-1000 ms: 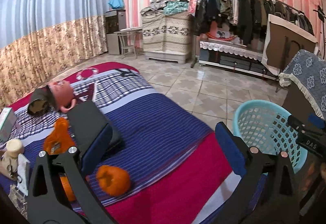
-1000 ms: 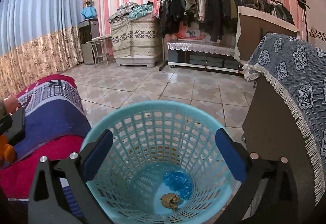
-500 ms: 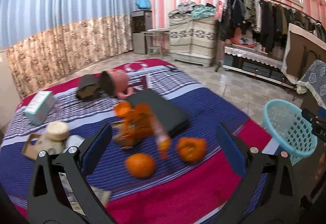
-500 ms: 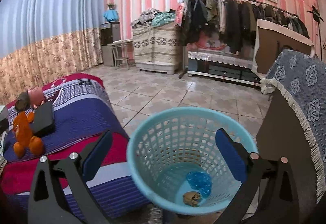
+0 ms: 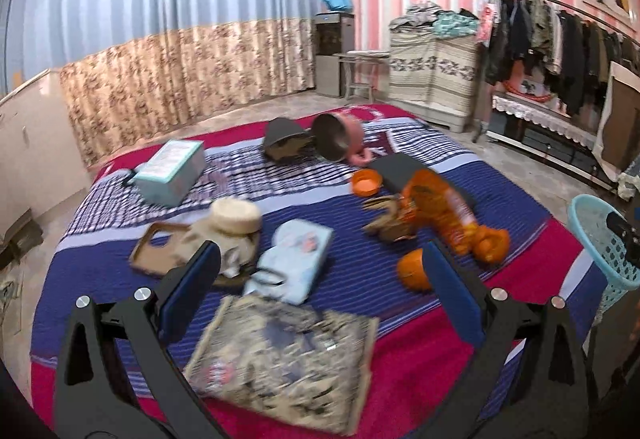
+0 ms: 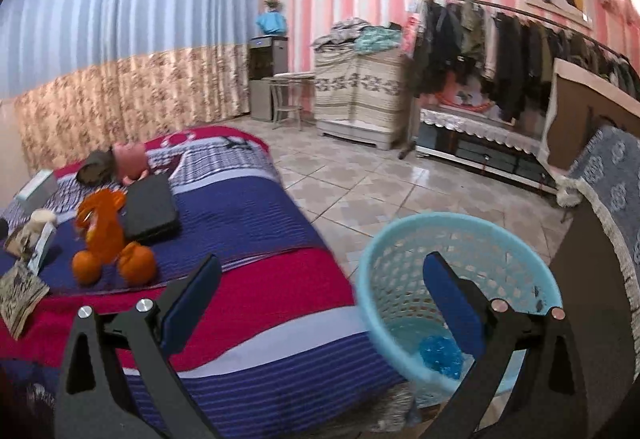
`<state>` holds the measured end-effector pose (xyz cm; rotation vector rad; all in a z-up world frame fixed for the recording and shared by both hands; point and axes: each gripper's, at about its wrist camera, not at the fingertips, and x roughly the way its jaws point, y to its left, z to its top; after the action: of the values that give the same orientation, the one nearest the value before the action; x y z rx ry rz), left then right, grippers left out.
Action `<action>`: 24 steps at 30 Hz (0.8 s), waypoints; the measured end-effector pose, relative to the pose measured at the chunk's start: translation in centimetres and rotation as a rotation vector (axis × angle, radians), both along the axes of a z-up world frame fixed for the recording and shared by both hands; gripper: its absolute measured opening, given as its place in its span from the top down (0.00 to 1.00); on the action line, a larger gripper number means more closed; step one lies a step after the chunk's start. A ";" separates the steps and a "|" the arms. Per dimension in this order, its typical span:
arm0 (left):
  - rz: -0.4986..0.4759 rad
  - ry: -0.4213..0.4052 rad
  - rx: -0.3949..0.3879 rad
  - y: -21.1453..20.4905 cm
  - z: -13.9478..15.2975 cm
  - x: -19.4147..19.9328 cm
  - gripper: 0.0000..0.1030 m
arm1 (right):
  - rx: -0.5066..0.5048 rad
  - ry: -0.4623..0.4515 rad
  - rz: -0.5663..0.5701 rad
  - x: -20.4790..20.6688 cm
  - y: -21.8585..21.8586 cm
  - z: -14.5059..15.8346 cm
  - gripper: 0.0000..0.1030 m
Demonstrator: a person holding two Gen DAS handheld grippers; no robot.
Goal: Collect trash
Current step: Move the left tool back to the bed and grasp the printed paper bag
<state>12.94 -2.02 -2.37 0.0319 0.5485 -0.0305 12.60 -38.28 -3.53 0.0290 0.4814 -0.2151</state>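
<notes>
My left gripper [image 5: 320, 281] hung above the littered bed [image 5: 400, 351], fingers apart and empty; my right gripper [image 6: 320, 293], likewise spread, hung beside the blue basket [image 6: 400, 239].

Bed [image 5: 400, 359], covered in a red, blue and white striped blanket, carries scattered items. Near edge: a flat printed packet [image 5: 280, 363]. Behind it: a pale blue pack [image 5: 294, 263], a jar with a tan lid [image 5: 234, 217] and a cardboard piece [image 5: 154, 249]. Right side: an orange net bag [image 5: 444, 205] with oranges [image 5: 414, 273] beside it, and a black flat case [image 6: 150, 209]. Far end: a pale box [image 5: 170, 171], a pink cup [image 5: 340, 137] on its side and a dark pouch [image 5: 282, 139]. Tiled floor [image 6: 360, 175] carries a blue basket [image 6: 400, 239] beside the bed.
</notes>
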 end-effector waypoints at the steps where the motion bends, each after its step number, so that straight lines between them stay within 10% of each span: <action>1: 0.008 0.001 -0.002 0.6 -0.1 -0.1 0.05 | -0.008 0.004 0.014 0.0 0.6 -0.1 0.04; 24: 0.069 0.257 -0.110 6.9 -7.8 -0.2 0.08 | 0.025 0.113 0.078 1.3 5.7 -2.2 0.04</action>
<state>12.77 4.85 -10.22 -0.0990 0.8041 0.0027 13.86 -32.60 -5.69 0.0225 0.5967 -0.1351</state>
